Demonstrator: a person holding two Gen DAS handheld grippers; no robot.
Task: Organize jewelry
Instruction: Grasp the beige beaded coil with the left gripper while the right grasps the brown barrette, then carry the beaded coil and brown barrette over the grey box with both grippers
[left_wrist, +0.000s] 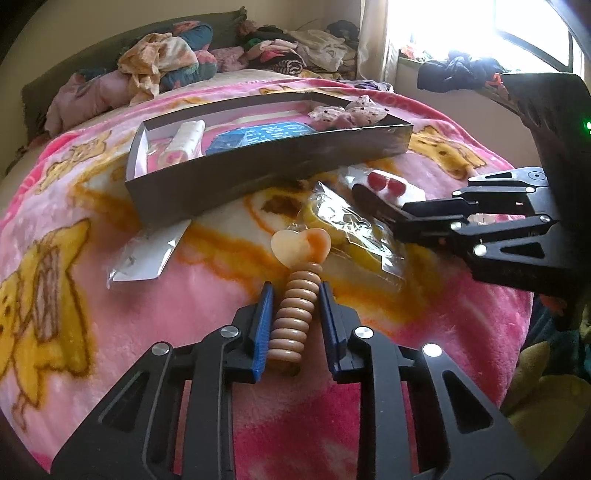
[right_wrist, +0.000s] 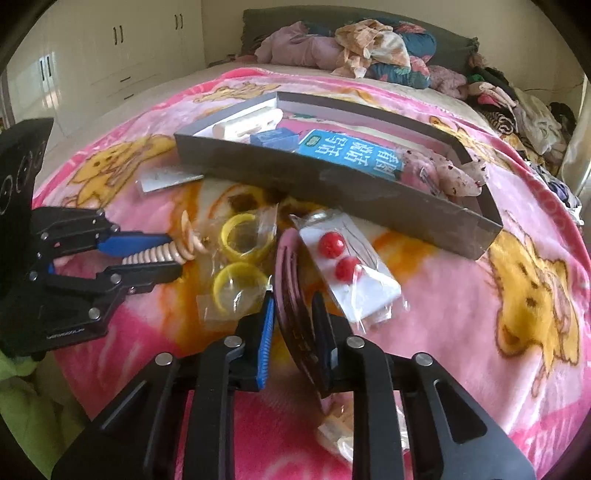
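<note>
My left gripper (left_wrist: 295, 291) is shut on a beige beaded bracelet (left_wrist: 293, 317) with a heart charm (left_wrist: 300, 245), held just above the pink blanket; it also shows in the right wrist view (right_wrist: 162, 254). My right gripper (right_wrist: 293, 306) is shut on a dark pink, flat, round case (right_wrist: 291, 291), standing on edge. A packet of yellow bangles (right_wrist: 240, 266) and a card with red earrings (right_wrist: 347, 266) lie in front. The grey box (left_wrist: 258, 166) sits beyond, also in the right wrist view (right_wrist: 332, 184).
The box holds a blue packet (right_wrist: 347, 155), a white item (right_wrist: 247, 123) and a spotted pouch (right_wrist: 447, 177). A clear packet (left_wrist: 147, 254) lies left of the box. Another packet (right_wrist: 340, 432) lies under my right gripper. Clothes (left_wrist: 166, 62) are piled at the headboard.
</note>
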